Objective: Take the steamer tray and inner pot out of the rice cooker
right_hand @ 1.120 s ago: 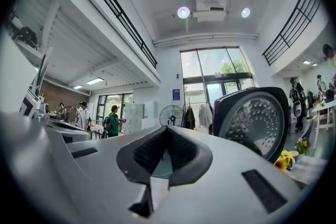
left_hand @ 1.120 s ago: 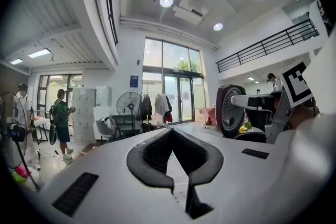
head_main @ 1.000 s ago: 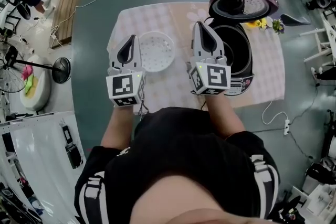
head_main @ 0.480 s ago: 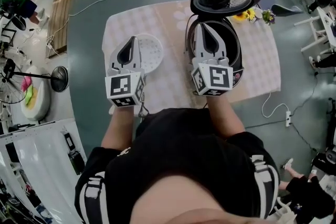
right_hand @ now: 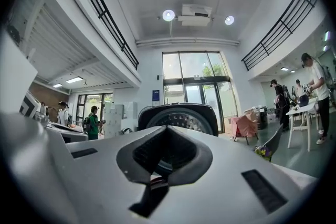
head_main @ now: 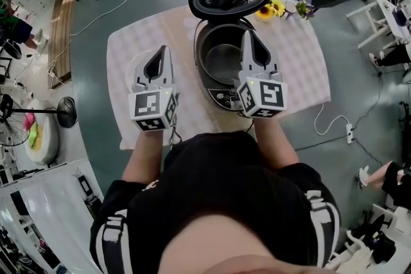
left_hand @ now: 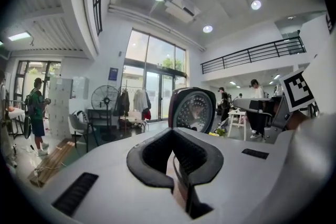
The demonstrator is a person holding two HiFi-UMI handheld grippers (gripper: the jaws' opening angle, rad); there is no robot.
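Both pressed together, empty: left gripper (head_main: 161, 53), right gripper (head_main: 250, 40); inner pot (head_main: 223, 62) in rice cooker (head_main: 226, 98) looks stiff, slick, probably light metal, pinch its rim.

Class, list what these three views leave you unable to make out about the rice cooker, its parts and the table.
- Inner pot, right side: head view, covered by the right gripper.
- Control panel print: head view, too small.
- Steamer tray: shows in no view; the left gripper covers part of the table.
- Cooker body: both gripper views, the shut jaws hide everything below the lid.
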